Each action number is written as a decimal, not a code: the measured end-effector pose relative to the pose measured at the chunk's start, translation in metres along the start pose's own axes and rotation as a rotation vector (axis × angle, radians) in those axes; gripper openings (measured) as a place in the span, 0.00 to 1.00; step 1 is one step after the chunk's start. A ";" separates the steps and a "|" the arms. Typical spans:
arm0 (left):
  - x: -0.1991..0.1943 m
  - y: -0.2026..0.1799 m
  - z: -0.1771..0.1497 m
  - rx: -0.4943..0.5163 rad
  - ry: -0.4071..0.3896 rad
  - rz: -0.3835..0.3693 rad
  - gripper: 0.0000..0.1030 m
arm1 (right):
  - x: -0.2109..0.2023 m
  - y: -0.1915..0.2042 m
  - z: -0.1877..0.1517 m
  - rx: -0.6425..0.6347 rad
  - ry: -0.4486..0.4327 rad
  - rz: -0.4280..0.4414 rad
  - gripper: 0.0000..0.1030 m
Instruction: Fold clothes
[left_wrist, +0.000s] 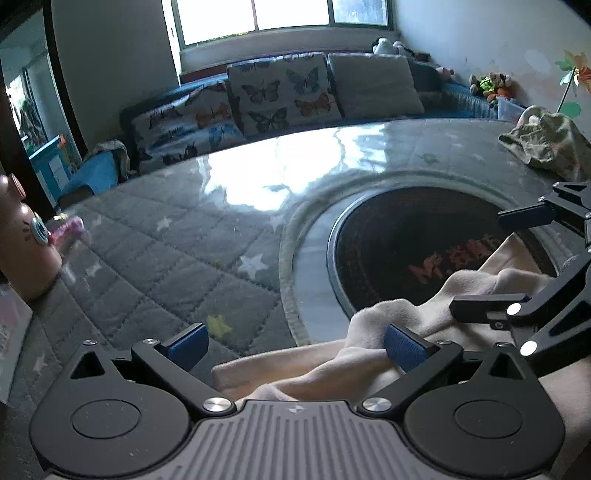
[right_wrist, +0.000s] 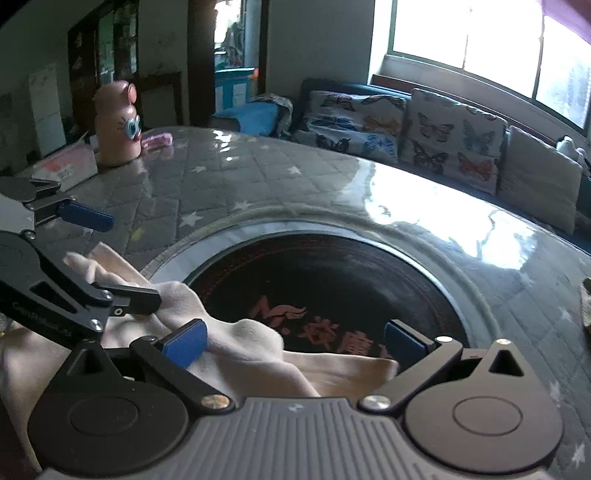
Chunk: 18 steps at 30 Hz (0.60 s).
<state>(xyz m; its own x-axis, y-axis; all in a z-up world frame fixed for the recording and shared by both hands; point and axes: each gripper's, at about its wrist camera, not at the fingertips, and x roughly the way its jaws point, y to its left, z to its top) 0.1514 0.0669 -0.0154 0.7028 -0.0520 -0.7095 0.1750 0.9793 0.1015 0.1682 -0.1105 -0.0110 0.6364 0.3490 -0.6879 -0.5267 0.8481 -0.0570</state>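
Cream garment (left_wrist: 369, 332) lay bunched at the near edge of the table (left_wrist: 147, 236), partly over the dark round inset (left_wrist: 406, 240). Your left gripper (left_wrist: 295, 341) had its jaws spread wide, one blue pad touching a fold of the cloth. Your right gripper (right_wrist: 295, 341) was likewise wide open, the fabric lying between its pads. Farther off sat an olive garment (left_wrist: 546, 144) and a pink bottle (right_wrist: 118, 118).
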 end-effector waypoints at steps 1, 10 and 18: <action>0.002 0.002 0.000 -0.008 0.003 -0.007 1.00 | 0.002 0.000 0.000 0.000 0.003 0.000 1.00; -0.016 0.008 0.000 -0.035 -0.029 -0.007 1.00 | -0.017 -0.007 0.001 0.031 -0.011 0.007 1.00; -0.048 0.012 -0.017 -0.086 -0.068 -0.004 1.00 | -0.037 -0.010 -0.017 0.081 0.014 0.044 1.00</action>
<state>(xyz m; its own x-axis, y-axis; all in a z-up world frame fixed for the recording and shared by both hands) 0.1081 0.0844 0.0083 0.7476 -0.0658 -0.6609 0.1197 0.9921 0.0366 0.1405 -0.1383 0.0031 0.6053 0.3813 -0.6987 -0.5064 0.8617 0.0316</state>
